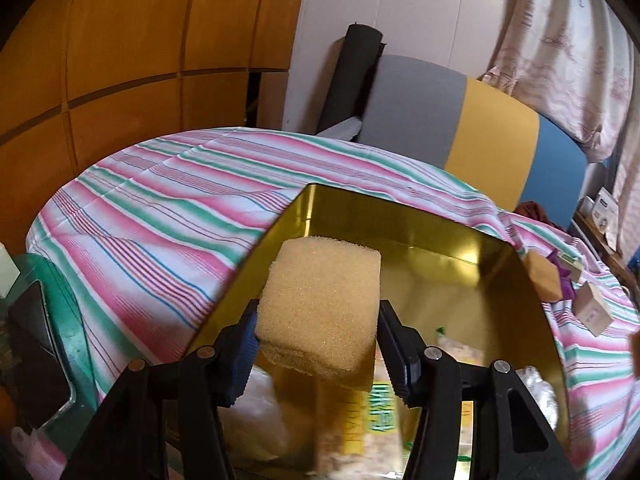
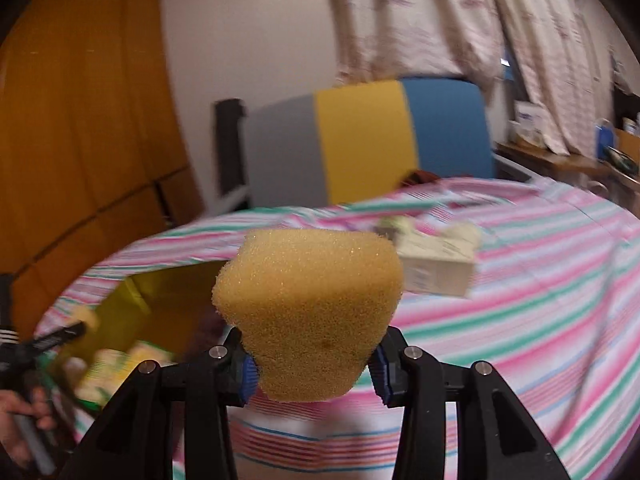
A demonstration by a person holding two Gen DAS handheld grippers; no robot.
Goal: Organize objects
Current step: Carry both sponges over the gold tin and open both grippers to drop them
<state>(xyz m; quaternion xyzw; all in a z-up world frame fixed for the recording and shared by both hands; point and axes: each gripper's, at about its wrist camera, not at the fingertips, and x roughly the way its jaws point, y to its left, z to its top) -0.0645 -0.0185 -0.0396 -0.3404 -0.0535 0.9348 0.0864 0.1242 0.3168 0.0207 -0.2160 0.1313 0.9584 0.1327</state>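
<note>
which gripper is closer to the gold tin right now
Left. The left gripper, clamped on a yellow sponge, hangs right over the open gold tin. The right gripper, squeezing its own sponge, is over the striped bedsheet, with the tin off to its left.

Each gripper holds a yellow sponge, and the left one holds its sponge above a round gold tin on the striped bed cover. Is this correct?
Not quite: the gold tin is not round; it has straight walls and square corners, as the left wrist view shows. The rest holds: the left gripper and the right gripper each hold a yellow sponge, over the striped bed cover.
</note>
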